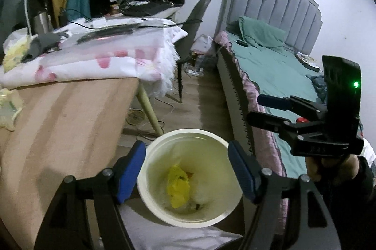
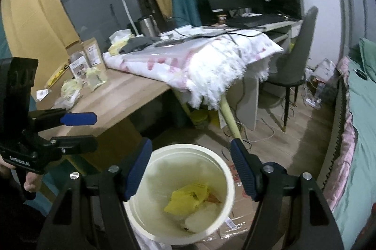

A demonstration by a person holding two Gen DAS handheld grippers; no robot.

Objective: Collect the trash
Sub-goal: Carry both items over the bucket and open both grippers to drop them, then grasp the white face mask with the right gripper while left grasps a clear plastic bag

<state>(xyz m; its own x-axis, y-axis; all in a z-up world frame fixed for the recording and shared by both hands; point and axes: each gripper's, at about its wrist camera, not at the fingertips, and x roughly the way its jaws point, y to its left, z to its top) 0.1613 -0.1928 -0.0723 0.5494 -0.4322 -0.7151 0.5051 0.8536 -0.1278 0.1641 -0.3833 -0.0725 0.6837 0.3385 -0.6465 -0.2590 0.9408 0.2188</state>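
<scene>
1. Left wrist view: I am holding my left hand-held gripper [image 1: 186, 173] over the round cream plastic trash bin [image 1: 188, 217] that stands on the floor between the light wooden table [image 1: 63, 123] and the bed with the green sheet [image 1: 277, 71]. Its blue pads are standing apart with nothing between them. A crumpled yellow wrapper [image 1: 178, 189] is lying at the bottom of the bin beside some pale scraps. My right hand-held gripper [image 1: 256, 109] is hovering to the right, over the bed's edge, jaws apart and empty.

2. Right wrist view: I am looking down into the same bin [image 2: 141, 214]; the yellow wrapper [image 2: 185, 200] is resting inside. The pads of my right hand-held gripper [image 2: 190, 167] are spread, gripping nothing. My left hand-held gripper [image 2: 94, 130] is showing at the left, also parted. More pale yellow crumpled packets [image 2: 70, 87] are lying on the table [image 2: 127, 97], near some small printed boxes [image 2: 87, 57].

3. Judging the step: a drop into the bin looks finished. The next move is calling for a reach back to the table, closing on one of those packets and carrying it over.
</scene>
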